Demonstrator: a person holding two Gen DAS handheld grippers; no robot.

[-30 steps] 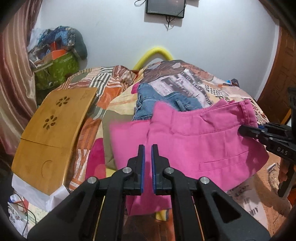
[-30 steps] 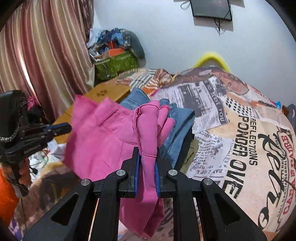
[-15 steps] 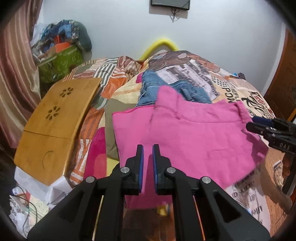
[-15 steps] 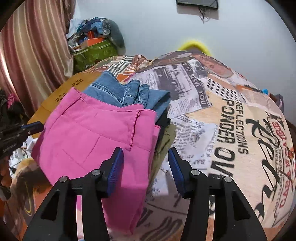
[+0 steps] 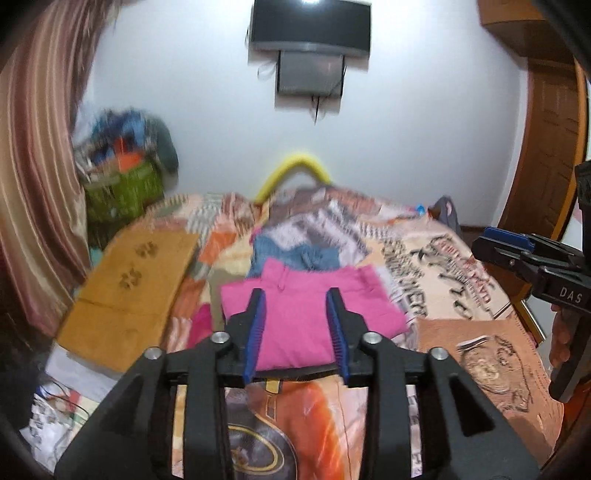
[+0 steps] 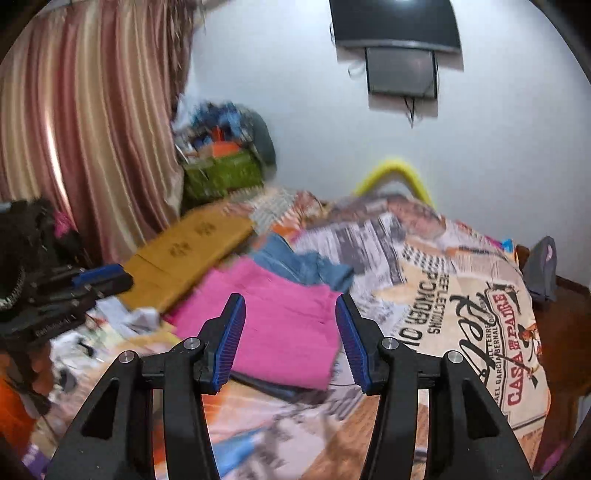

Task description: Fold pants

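Observation:
The pink pants (image 5: 295, 317) lie folded in a flat rectangle on the bed, also seen in the right wrist view (image 6: 273, 325). They rest partly on folded blue jeans (image 5: 295, 256) behind them, which also show in the right wrist view (image 6: 299, 262). My left gripper (image 5: 297, 295) is open and empty, held above and short of the pants. My right gripper (image 6: 290, 301) is open and empty, also held back from the pants. Each gripper shows at the edge of the other's view: the right gripper (image 5: 495, 240) at the right and the left gripper (image 6: 107, 275) at the left.
The bed carries a printed patchwork cover (image 6: 461, 295). A wooden lap table (image 5: 125, 288) lies at the bed's left side. A green basket of clutter (image 5: 122, 188) stands by the striped curtain (image 6: 92, 122). A screen (image 5: 310, 33) hangs on the wall.
Both grippers let go of the pink pants, opened and pulled back and up. The pants now lie folded and smaller on the bed.

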